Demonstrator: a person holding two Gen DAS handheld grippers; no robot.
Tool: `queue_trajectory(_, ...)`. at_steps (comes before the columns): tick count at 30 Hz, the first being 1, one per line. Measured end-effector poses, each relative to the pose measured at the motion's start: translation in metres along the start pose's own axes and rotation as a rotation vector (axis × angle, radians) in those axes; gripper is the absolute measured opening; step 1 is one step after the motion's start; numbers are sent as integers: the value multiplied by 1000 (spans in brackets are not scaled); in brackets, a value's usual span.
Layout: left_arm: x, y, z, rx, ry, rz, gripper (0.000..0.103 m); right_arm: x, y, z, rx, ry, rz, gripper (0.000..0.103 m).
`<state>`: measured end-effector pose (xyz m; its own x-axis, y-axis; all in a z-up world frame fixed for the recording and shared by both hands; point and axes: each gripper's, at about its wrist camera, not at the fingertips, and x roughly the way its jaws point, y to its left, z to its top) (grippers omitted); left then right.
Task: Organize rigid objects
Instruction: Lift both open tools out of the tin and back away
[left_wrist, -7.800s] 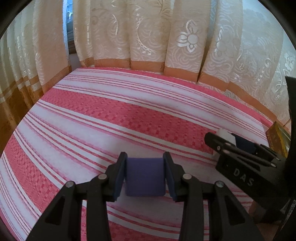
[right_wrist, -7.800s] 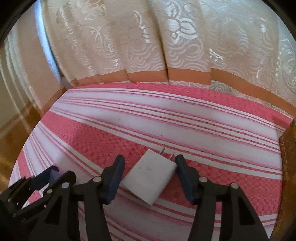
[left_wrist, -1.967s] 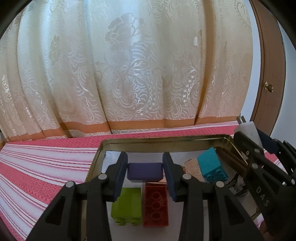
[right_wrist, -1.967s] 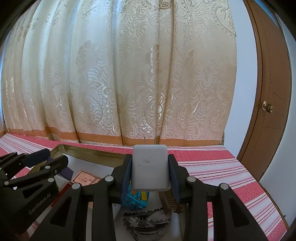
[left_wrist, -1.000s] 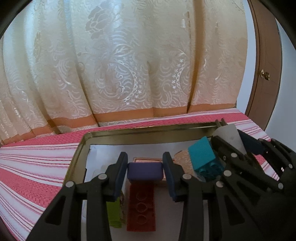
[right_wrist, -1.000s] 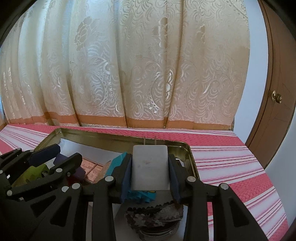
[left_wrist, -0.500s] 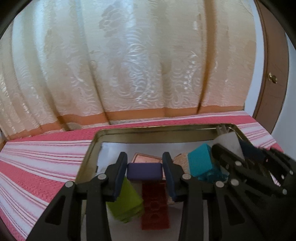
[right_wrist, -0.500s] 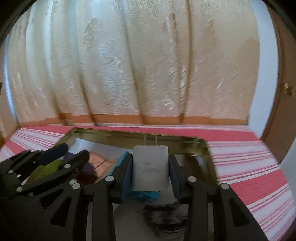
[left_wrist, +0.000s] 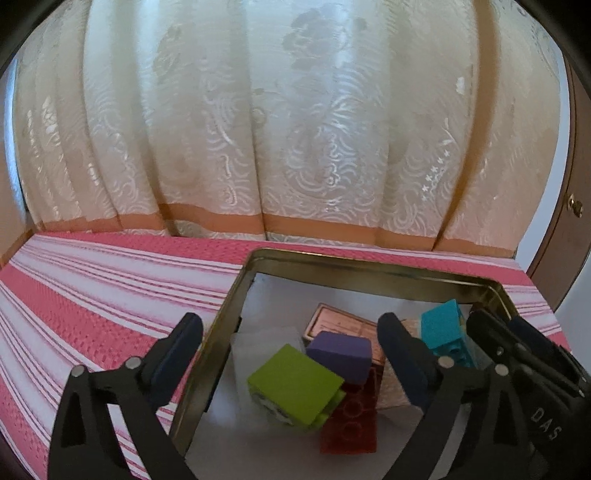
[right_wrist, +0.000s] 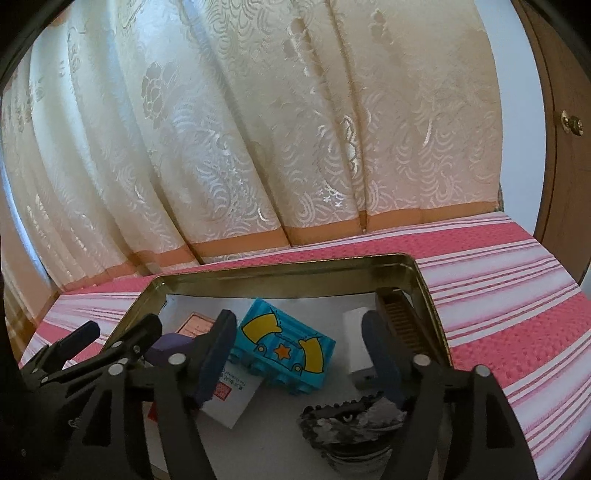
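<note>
The left gripper (left_wrist: 291, 349) is being held wide apart above the tin tray (left_wrist: 369, 264), its jaws having just been opening, and nothing is being pressed by its pads. The purple block (left_wrist: 341, 354) is lying free inside the tray, below and between the fingers, propped on the red brick (left_wrist: 351, 424) and touching the green brick (left_wrist: 295, 387) beside it (a loose, tilted resting place, judged to be the result of a drop rather than a careful stacking). The right gripper (right_wrist: 299, 349) is likewise being held apart over the same tray, its jaws also having just been opening. The white charger (right_wrist: 356, 343) is lying inside the tray near its right wall, partly behind the right finger, and no squeeze on it is being shown. Both things are apparently being let go here because the tray is serving as the collecting place for the rigid items.

Further out in the tray, the blue printed brick (right_wrist: 286, 349) is sitting near the middle, a brown comb (right_wrist: 400, 321) is leaning along the right wall, and a pink card box (left_wrist: 343, 323) is lying behind the purple block. A white card (right_wrist: 231, 400) and a dark sequinned thing (right_wrist: 351, 421) are lying toward the tray's near edge; what the latter is cannot be made out. The tray's near rim is being cut off by both views, and the charger's prongs are hidden.
</note>
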<state>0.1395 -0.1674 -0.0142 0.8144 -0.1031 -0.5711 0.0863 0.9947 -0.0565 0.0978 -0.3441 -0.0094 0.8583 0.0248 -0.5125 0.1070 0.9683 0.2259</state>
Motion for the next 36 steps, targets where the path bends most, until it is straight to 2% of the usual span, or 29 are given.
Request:
queue_trajectory(2, -3, 6, -1, -19, -2, -5, 102, -2, -1, 1, 11, -9, 0, 85)
queue_trajectory(4, -9, 13, -3, -33, -22, -14, 102, -5, 0, 1, 19, -21, 9, 86)
queue_trajectory(14, -24, 20, -10, 19, -100, 33, 103, -21, 18, -5, -60, -117, -38, 87)
queue_trajectory(23, -43, 10, -21, 150, -213, 90, 103, -39, 11, -7, -20, -240, -82, 87)
queue_trajectory(26, -48, 11, -26, 158, -223, 89, 103, -42, 10, -12, 21, -273, -99, 87)
queue_trajectory(31, -56, 14, -27, 138, -260, 83, 103, -49, 22, -18, -44, -321, -156, 87)
queue_trajectory(36, -59, 14, -29, 146, -257, 71, 103, -65, 28, -26, -70, -369, -190, 87)
